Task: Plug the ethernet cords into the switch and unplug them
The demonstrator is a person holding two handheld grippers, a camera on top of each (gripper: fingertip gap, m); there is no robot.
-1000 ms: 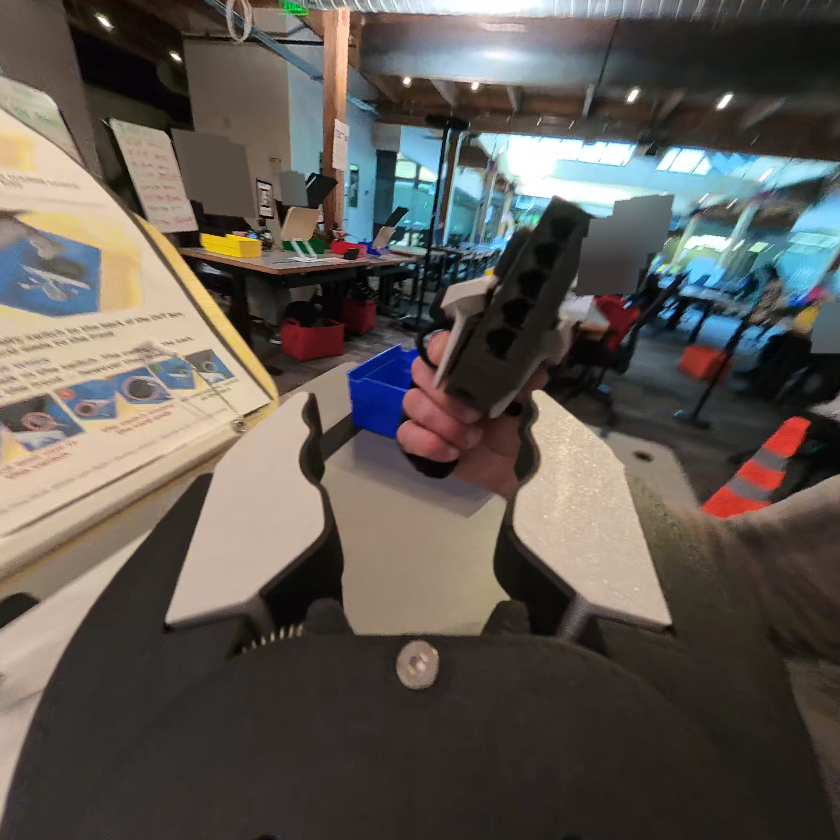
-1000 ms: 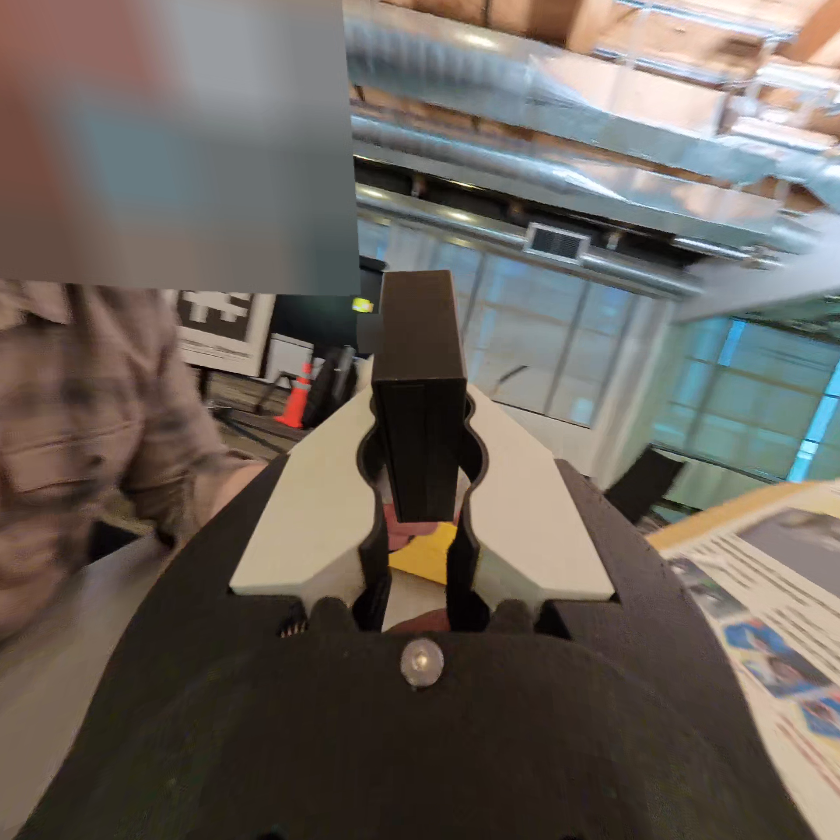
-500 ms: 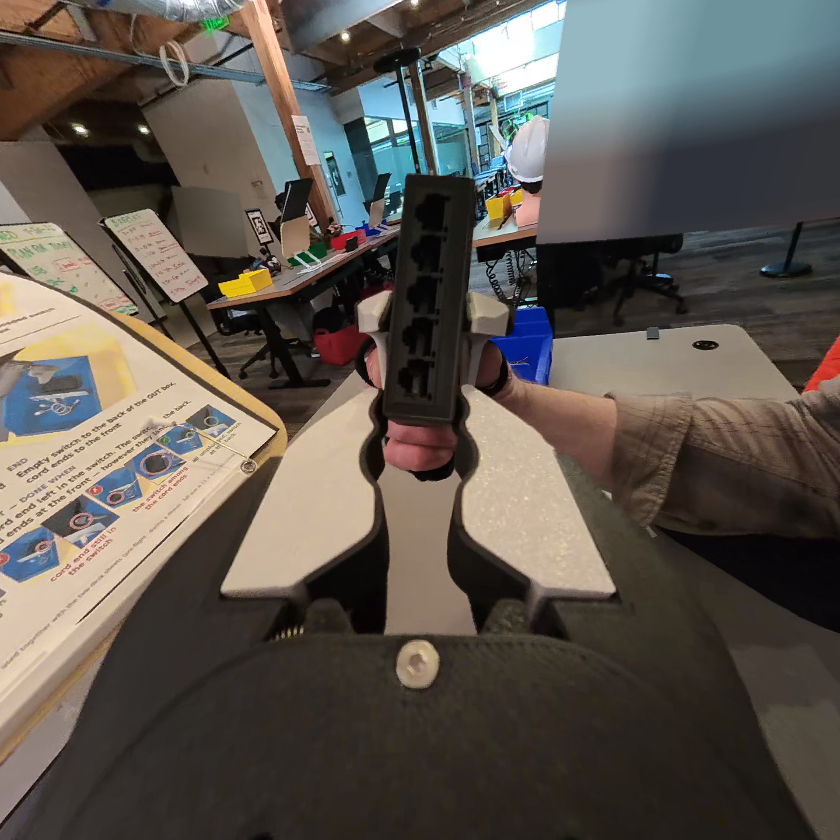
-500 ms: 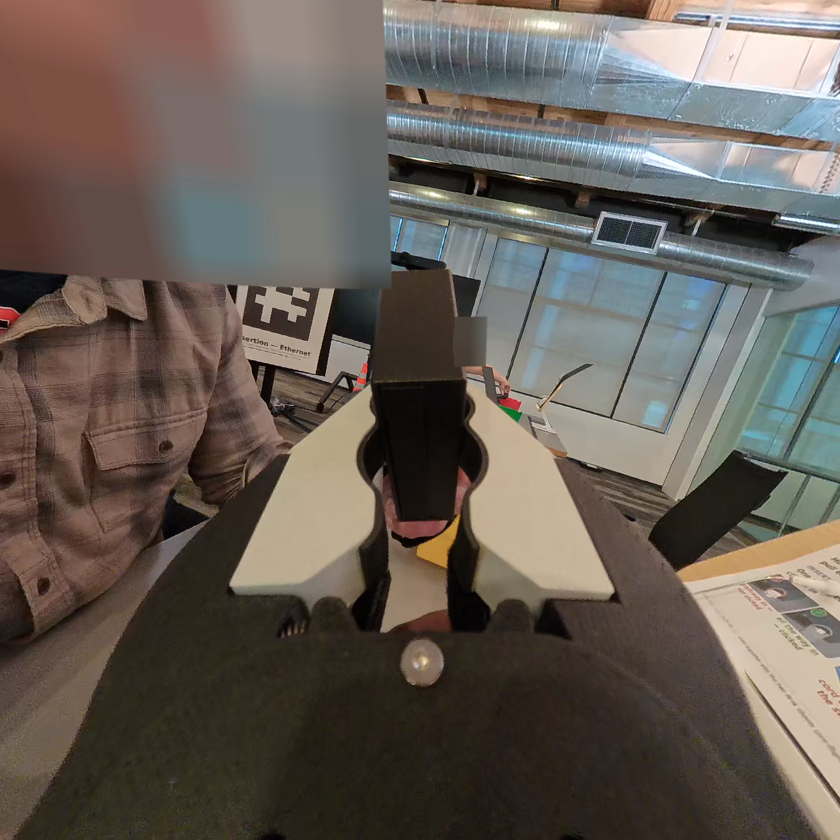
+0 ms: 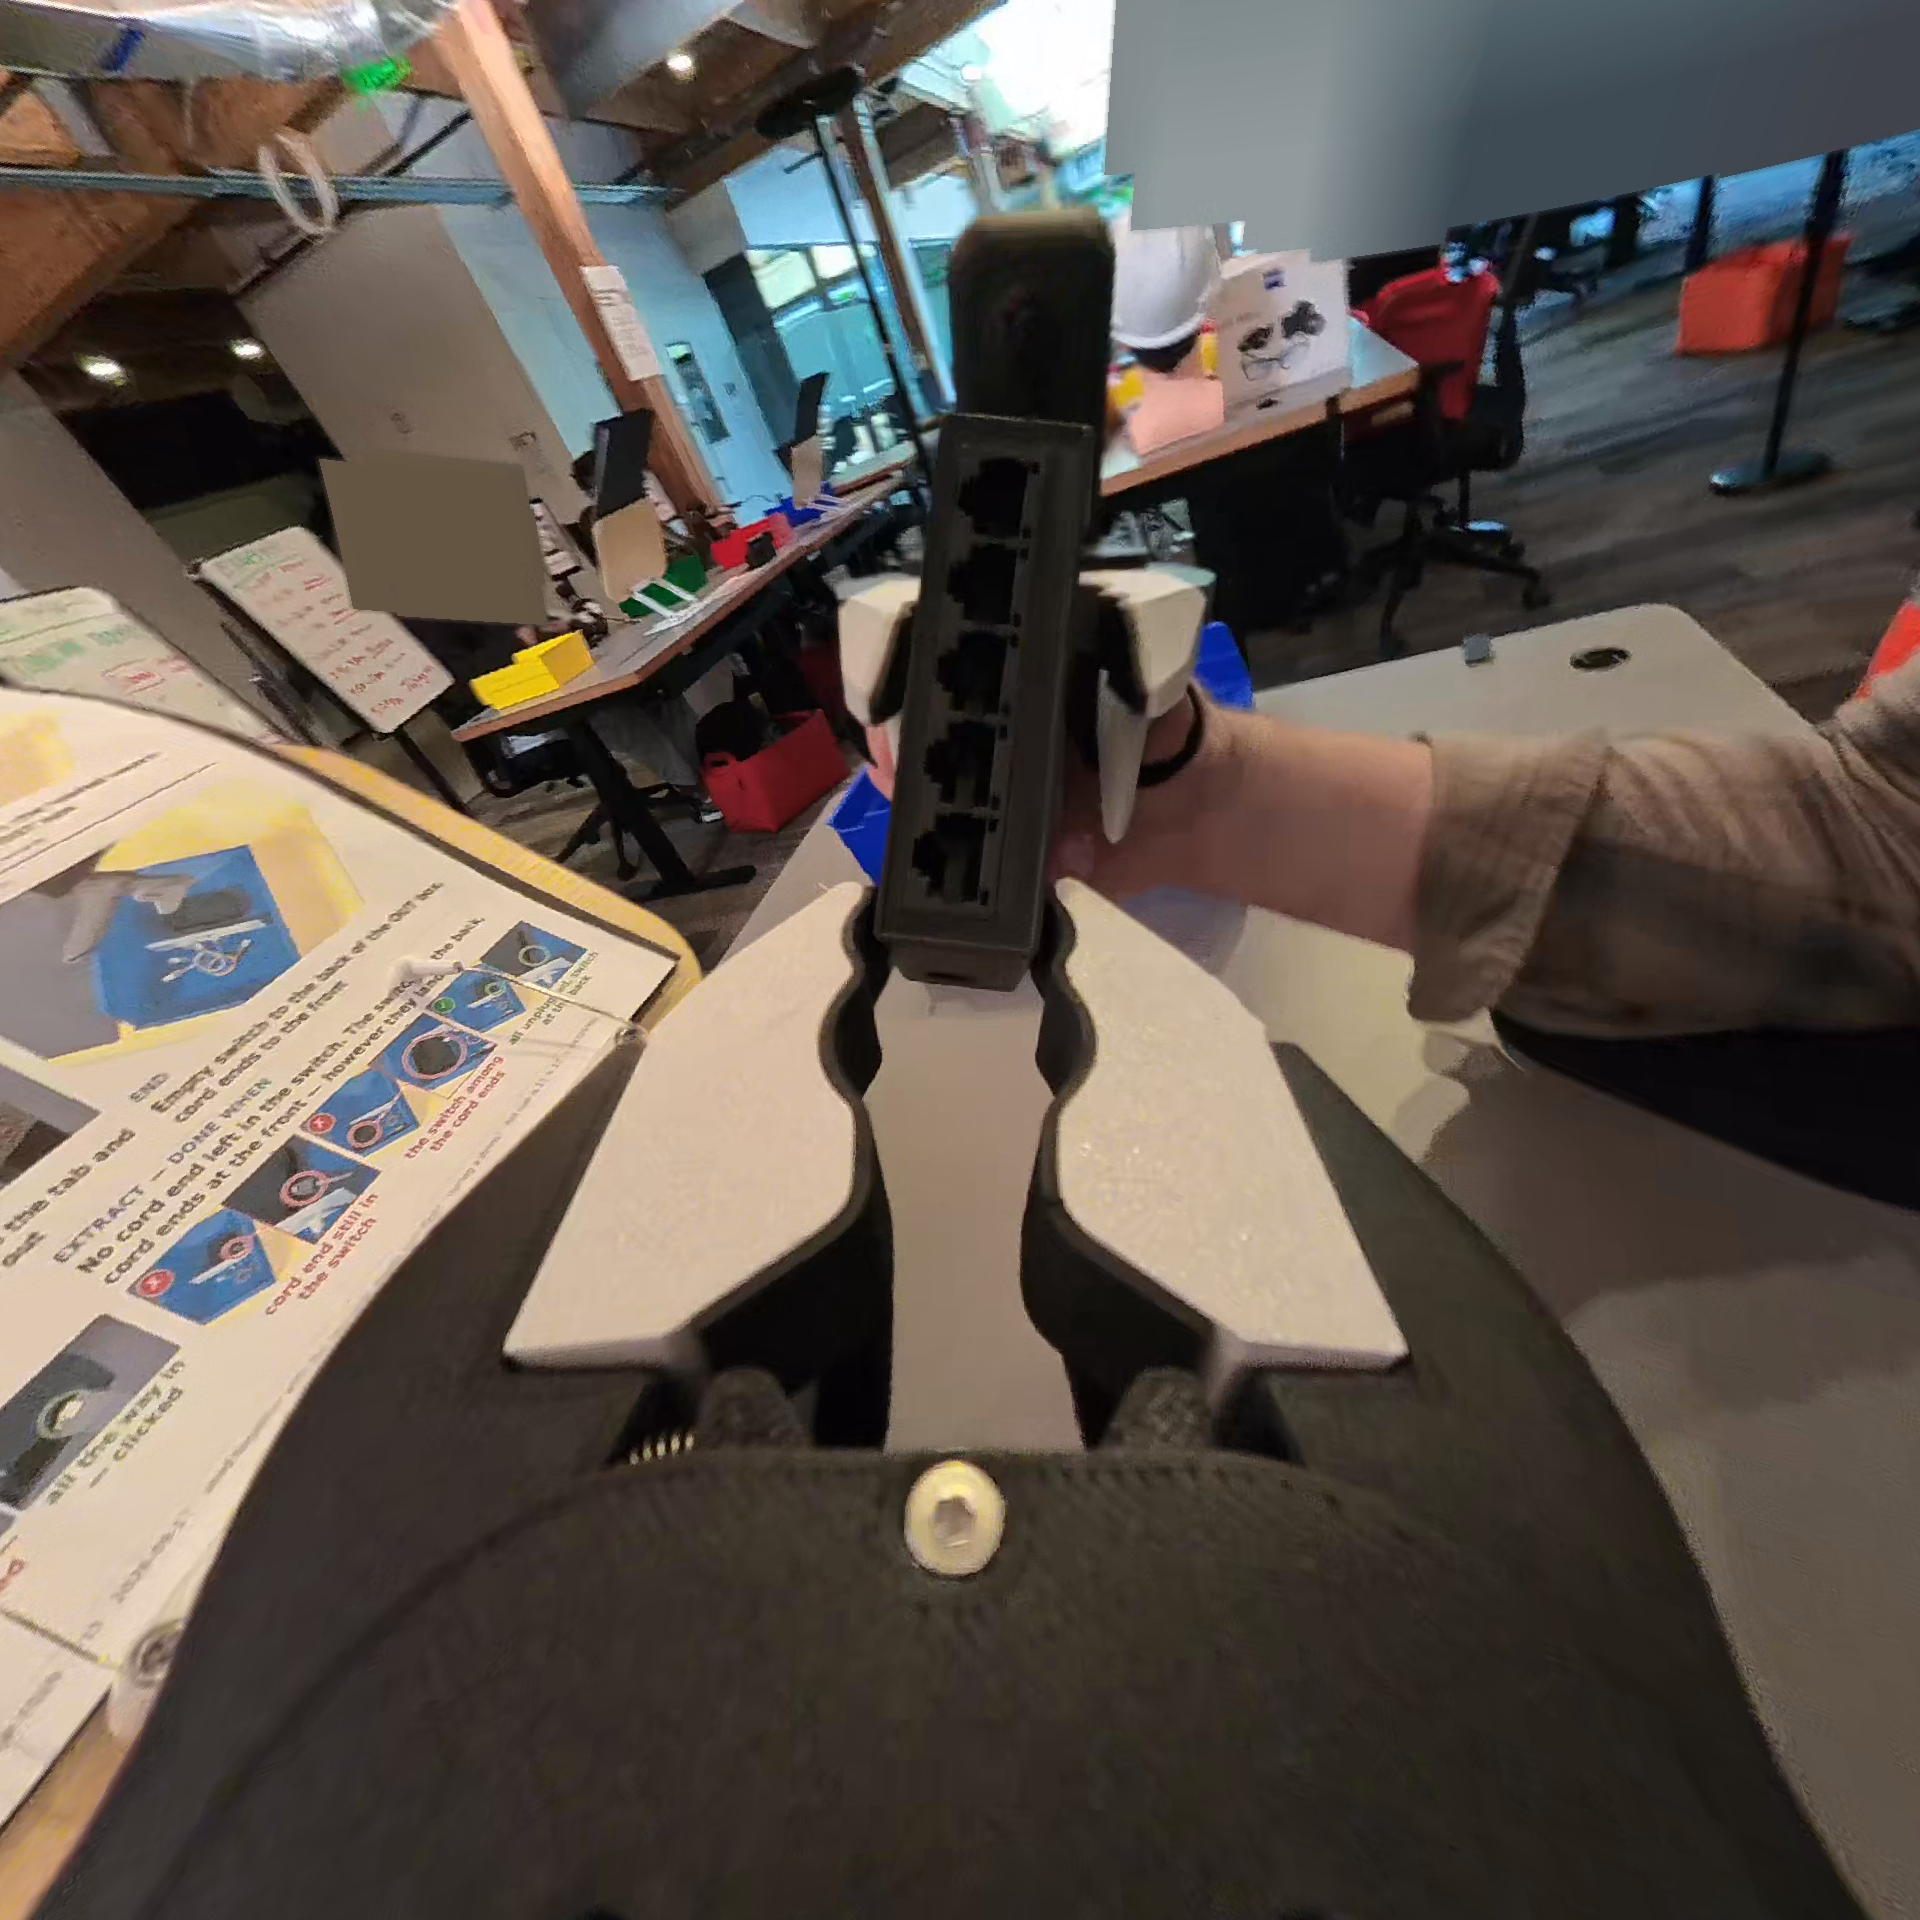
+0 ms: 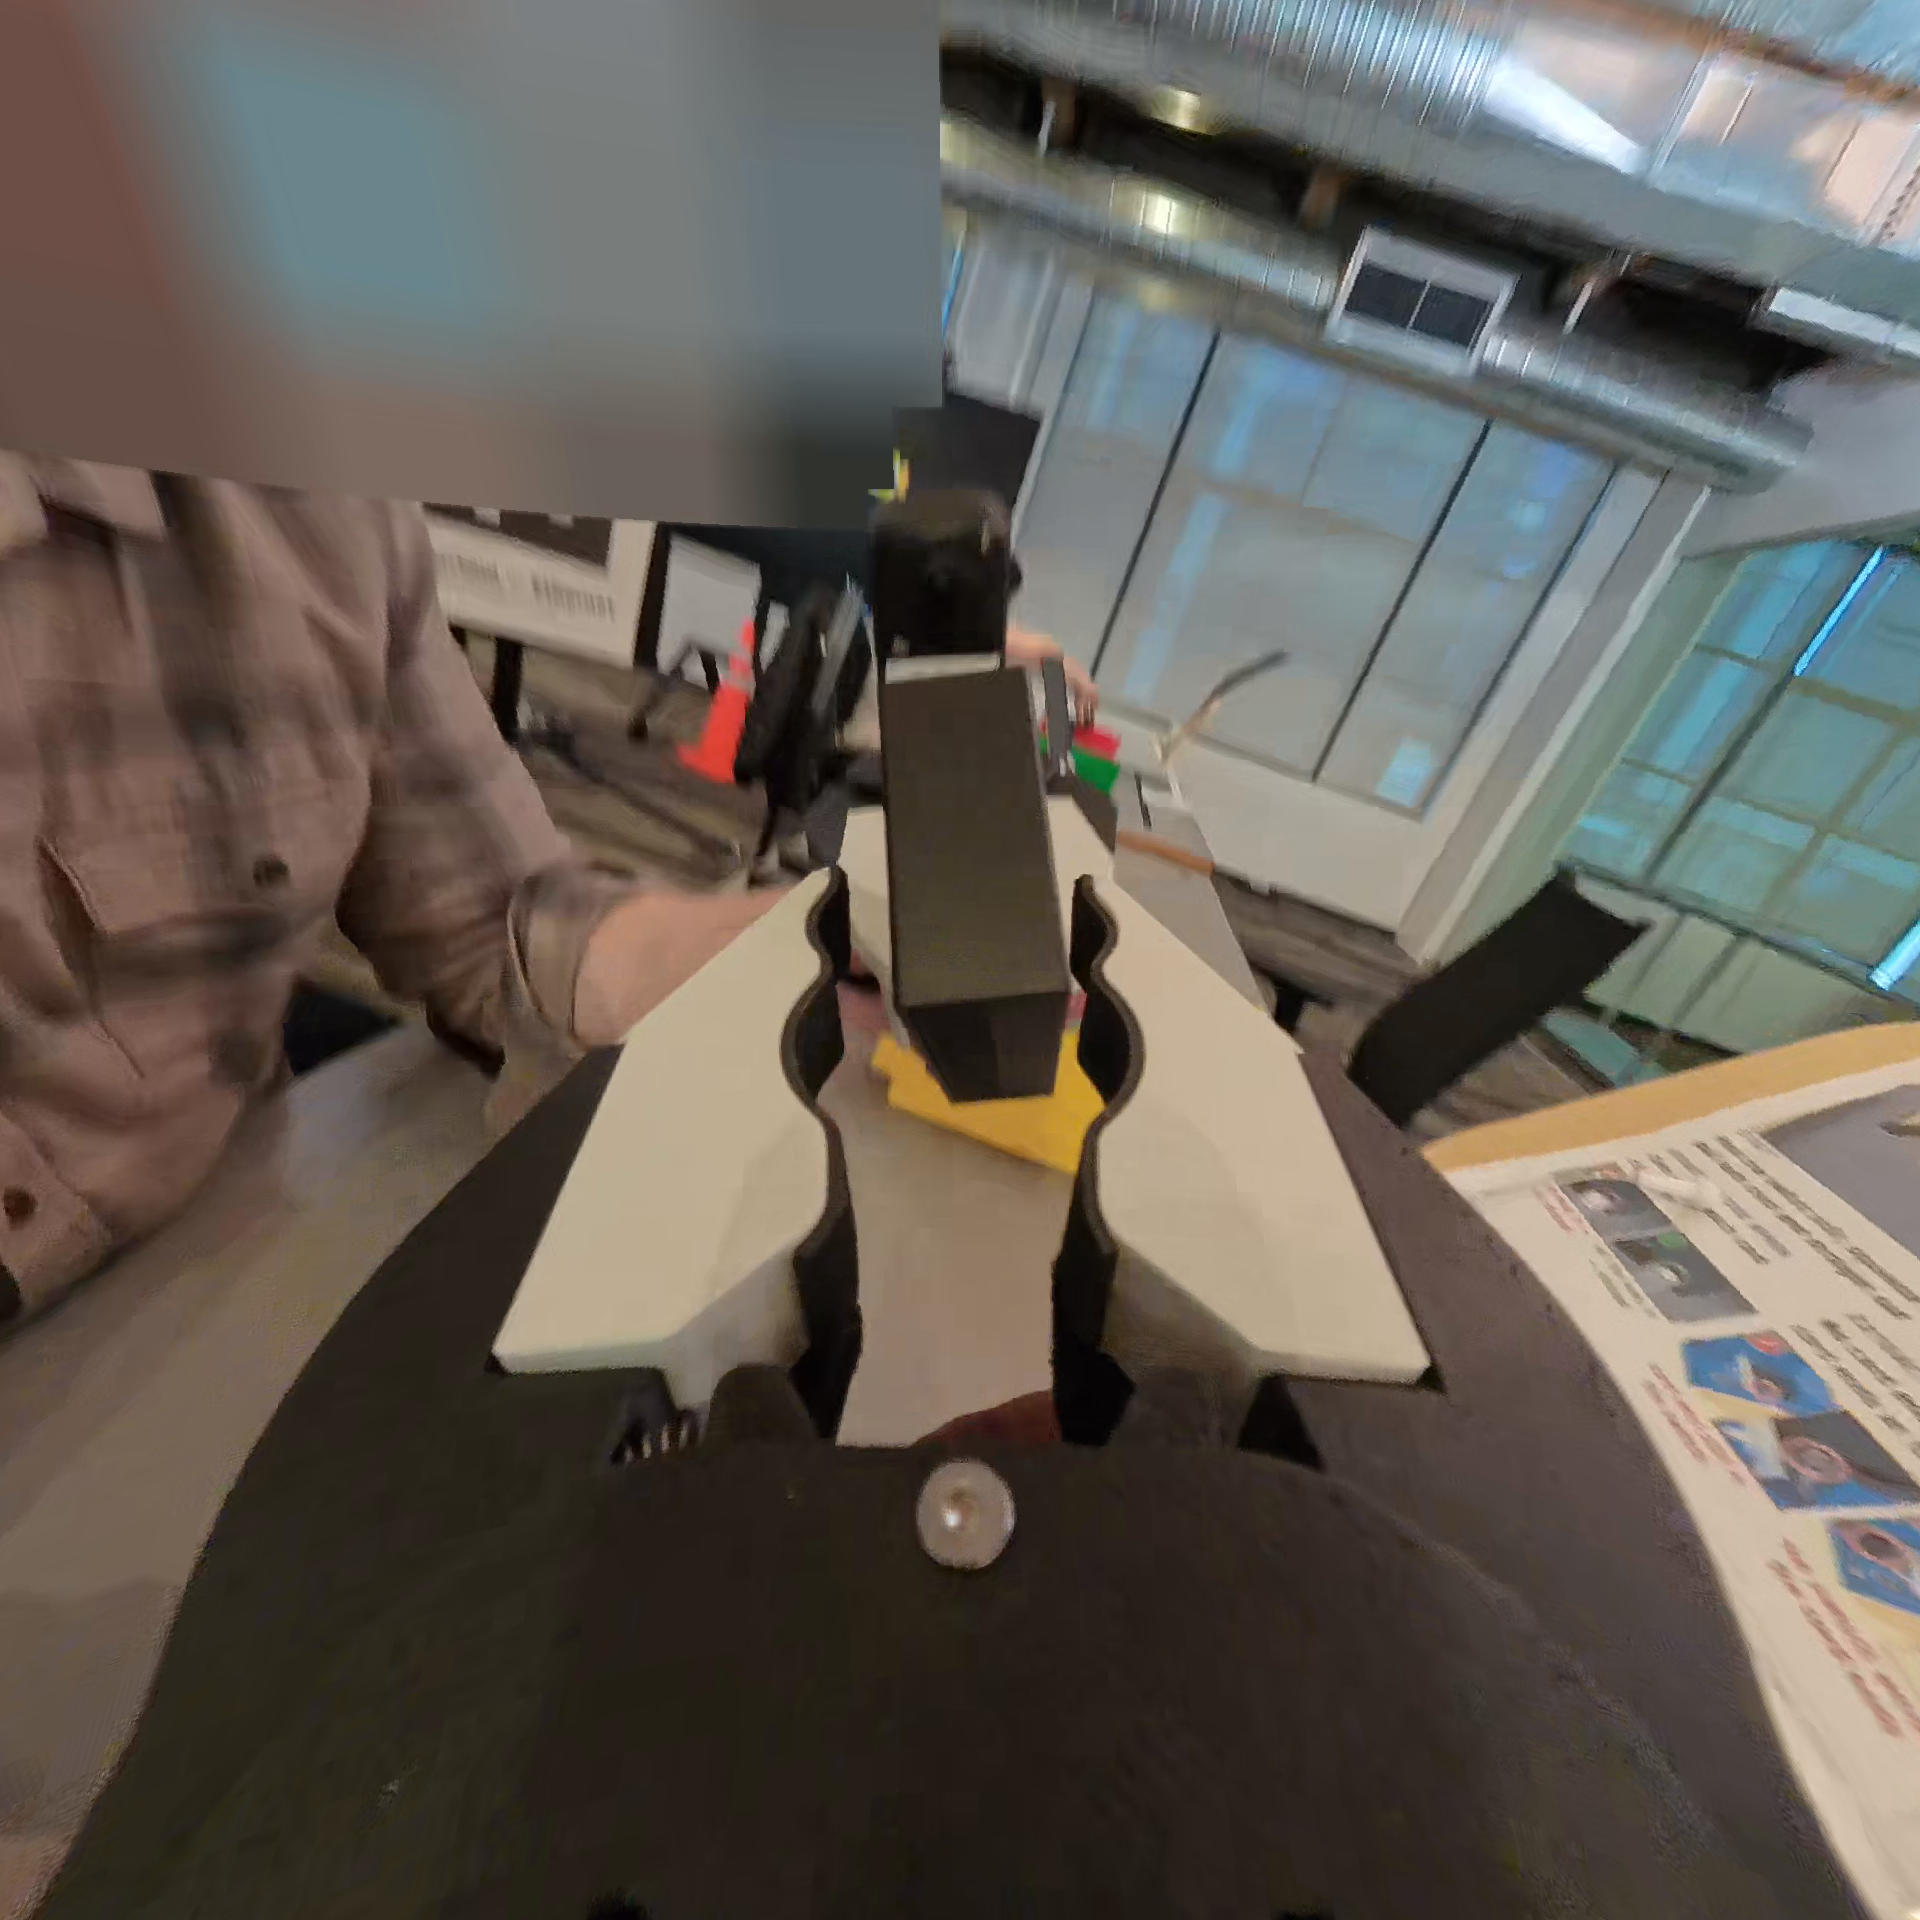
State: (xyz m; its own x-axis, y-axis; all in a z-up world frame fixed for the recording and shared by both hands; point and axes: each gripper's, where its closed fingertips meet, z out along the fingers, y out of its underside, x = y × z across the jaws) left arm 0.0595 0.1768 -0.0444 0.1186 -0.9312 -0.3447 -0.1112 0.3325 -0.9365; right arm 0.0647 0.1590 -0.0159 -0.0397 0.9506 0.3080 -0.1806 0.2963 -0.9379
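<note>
The black switch [image 5: 982,707] stands on end in the air, its row of empty ports facing the left wrist camera. My left gripper [image 5: 956,916] is shut on its lower end, both fingertips touching its sides. In the right wrist view the switch [image 6: 971,883] shows its plain back, tilted between the fingers of my right gripper [image 6: 958,888], which is open with a gap on each side. The right gripper's white fingers [image 5: 1148,644] flank the switch in the left wrist view. No ethernet cords are in view.
A person's forearm [image 5: 1558,862] reaches in from the right over the grey table [image 5: 1610,1299]. An instruction sheet [image 5: 312,1039] on a tan board lies at the left. A blue bin [image 5: 1218,657] stands behind the switch. A yellow piece [image 6: 987,1117] lies on the table. Less than 4 cm separates the two grippers' tips.
My left gripper has closed from wide open onto the switch's lower end. My right gripper, shut on the switch before, has opened off it, and the switch now sits tilted between its fingers.
</note>
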